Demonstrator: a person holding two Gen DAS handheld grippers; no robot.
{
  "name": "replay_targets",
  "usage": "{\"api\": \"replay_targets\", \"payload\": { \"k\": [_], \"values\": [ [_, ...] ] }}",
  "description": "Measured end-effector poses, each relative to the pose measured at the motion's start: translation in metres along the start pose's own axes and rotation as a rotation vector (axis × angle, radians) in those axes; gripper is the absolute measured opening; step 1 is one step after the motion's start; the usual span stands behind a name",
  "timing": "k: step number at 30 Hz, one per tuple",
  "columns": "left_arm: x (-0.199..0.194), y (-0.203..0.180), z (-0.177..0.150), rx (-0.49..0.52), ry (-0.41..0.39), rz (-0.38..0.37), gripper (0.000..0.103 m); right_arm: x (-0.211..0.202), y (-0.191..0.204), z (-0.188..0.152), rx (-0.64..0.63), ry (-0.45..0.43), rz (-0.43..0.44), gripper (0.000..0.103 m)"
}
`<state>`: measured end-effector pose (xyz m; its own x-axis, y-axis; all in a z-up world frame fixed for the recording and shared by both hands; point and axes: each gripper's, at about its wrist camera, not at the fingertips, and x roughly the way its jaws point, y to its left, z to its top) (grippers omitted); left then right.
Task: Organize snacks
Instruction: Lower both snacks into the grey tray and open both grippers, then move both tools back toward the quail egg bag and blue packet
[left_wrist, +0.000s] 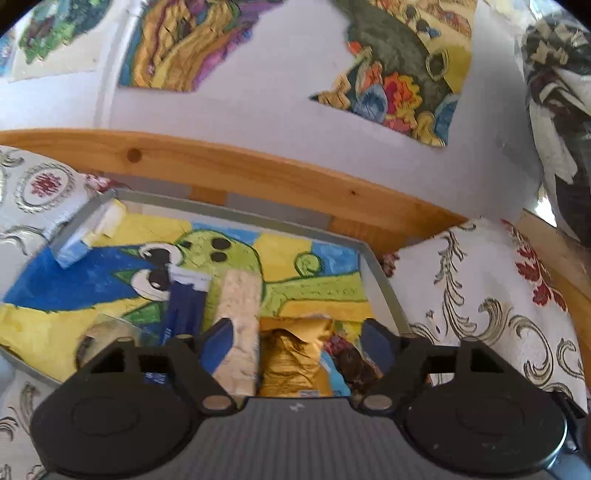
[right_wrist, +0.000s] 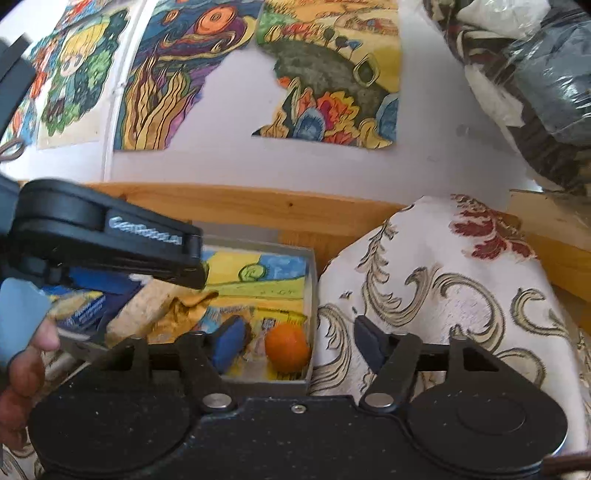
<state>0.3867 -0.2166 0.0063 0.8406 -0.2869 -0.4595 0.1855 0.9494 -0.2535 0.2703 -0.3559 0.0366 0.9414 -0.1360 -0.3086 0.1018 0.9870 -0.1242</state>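
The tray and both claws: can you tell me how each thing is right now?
Tray: open, lined with a painted picture.
Left claw: open, low over the snacks.
Right claw: open, empty.
Gold wrapper: crinkled, lying flat.
Pale snack bar: lying flat.
Orange ball: sitting in the tray's corner.

The left gripper (left_wrist: 299, 343) and right gripper (right_wrist: 299, 341) are matt black plastic, lightly dusty, with dull metal rivets and blue rubbery-looking pads. The tray (right_wrist: 310, 266) has grey, matt walls that look like card or thin metal; its floor is paper coloured in crayon or paint. A gold wrapper (left_wrist: 291, 365) is crinkled, shiny foil. The pale bar (left_wrist: 238, 314) looks rough and grainy. The orange ball (right_wrist: 287, 348) has a smooth, faintly glossy skin. The cloth (right_wrist: 443, 295) is woven, with raised brocade scrolls. The wooden rail (left_wrist: 258, 166) is smooth, varnished pine.
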Motion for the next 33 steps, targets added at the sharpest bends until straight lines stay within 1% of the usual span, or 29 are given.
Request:
{"api": "replay_targets", "payload": {
  "k": [1, 3, 4, 6, 8, 13, 19, 24, 28, 33],
  "values": [
    [-0.004, 0.002, 0.001, -0.005, -0.011, 0.012, 0.086, -0.002, -0.001, 0.001, 0.008, -0.009, -0.002, 0.076],
    [-0.011, 0.005, 0.002, -0.013, -0.031, 0.032, 0.092, -0.007, -0.002, 0.004, 0.025, -0.027, -0.005, 0.085],
    [-0.015, 0.007, 0.002, -0.015, -0.038, 0.041, 0.093, -0.01, -0.003, 0.005, 0.032, -0.036, -0.005, 0.086],
    [-0.025, 0.01, 0.003, -0.016, -0.062, 0.063, 0.099, -0.014, -0.003, 0.008, 0.038, -0.049, -0.001, 0.093],
    [-0.036, 0.013, 0.004, -0.017, -0.089, 0.082, 0.102, -0.02, -0.002, 0.01, 0.037, -0.065, 0.004, 0.098],
    [-0.064, 0.018, 0.003, -0.001, -0.129, 0.116, 0.102, -0.041, 0.004, 0.015, 0.01, -0.1, 0.009, 0.102],
    [-0.098, 0.028, -0.005, -0.035, -0.173, 0.149, 0.102, -0.074, 0.009, 0.016, -0.013, -0.125, 0.013, 0.102],
    [-0.126, 0.036, -0.017, -0.043, -0.193, 0.175, 0.102, -0.092, 0.008, 0.017, 0.026, -0.133, 0.026, 0.102],
    [-0.15, 0.044, -0.032, -0.078, -0.19, 0.188, 0.102, -0.101, 0.006, 0.014, 0.063, -0.11, 0.02, 0.102],
    [-0.176, 0.054, -0.049, -0.077, -0.18, 0.203, 0.102, -0.122, 0.008, 0.011, 0.062, -0.115, 0.007, 0.102]
  ]
}}
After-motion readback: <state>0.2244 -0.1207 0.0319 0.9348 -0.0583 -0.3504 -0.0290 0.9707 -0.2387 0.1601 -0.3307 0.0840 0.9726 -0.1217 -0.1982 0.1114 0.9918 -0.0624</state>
